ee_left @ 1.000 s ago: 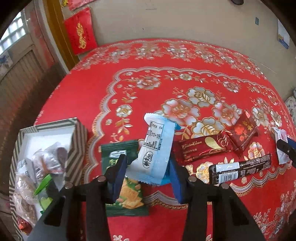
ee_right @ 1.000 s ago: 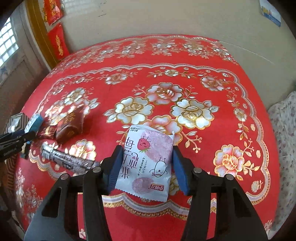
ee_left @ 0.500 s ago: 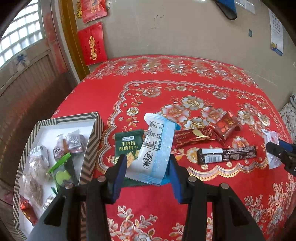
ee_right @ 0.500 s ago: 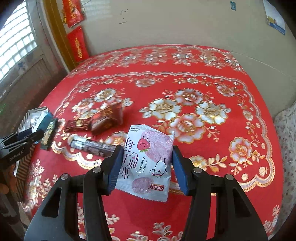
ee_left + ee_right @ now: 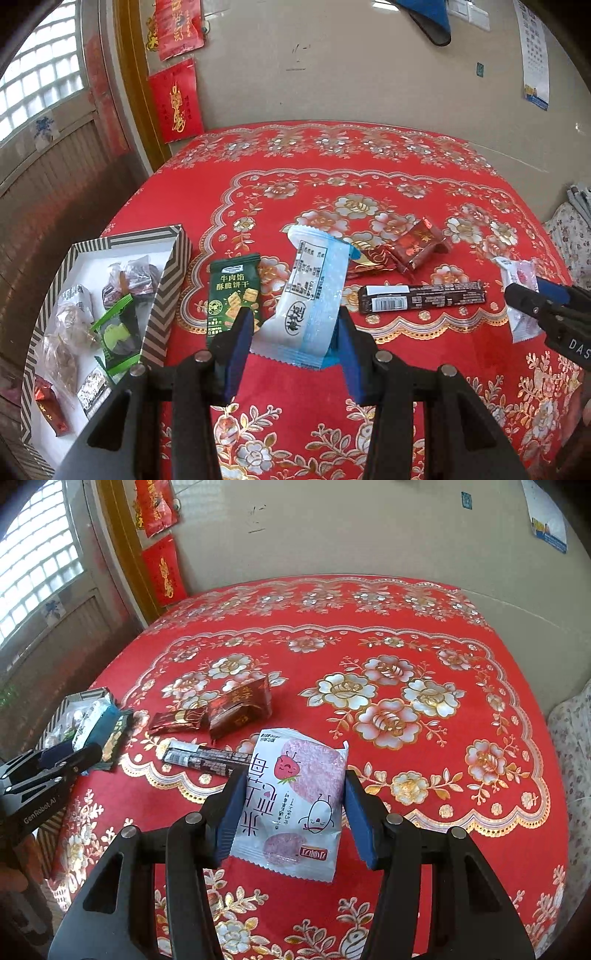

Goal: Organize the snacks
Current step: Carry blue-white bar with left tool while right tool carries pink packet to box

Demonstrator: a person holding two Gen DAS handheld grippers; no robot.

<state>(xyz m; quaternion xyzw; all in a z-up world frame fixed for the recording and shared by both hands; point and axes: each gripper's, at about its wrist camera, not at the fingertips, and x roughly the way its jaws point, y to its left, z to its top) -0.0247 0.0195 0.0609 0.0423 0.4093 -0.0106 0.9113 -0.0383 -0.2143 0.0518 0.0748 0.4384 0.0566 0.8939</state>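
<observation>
My left gripper (image 5: 291,345) is shut on a white and blue snack packet (image 5: 310,295), held above the red floral tablecloth (image 5: 369,177). My right gripper (image 5: 291,812) is shut on a white and pink strawberry packet (image 5: 295,797), also held above the cloth. A striped box (image 5: 162,299) with several snacks inside sits at the left. On the cloth lie a green biscuit packet (image 5: 232,291), a dark chocolate bar (image 5: 421,297), a maroon wafer packet (image 5: 369,260) and a red-brown box (image 5: 421,243). The right gripper also shows in the left wrist view (image 5: 546,314).
The table stands against a beige wall (image 5: 332,74), with red hangings (image 5: 175,99) and a window (image 5: 37,85) at the left. A floral cushion (image 5: 576,746) lies past the table's right edge. The left gripper shows at the left in the right wrist view (image 5: 48,768).
Both grippers have risen and drawn back from the table with their packets still held. More of the striped box and the wall has come into view.
</observation>
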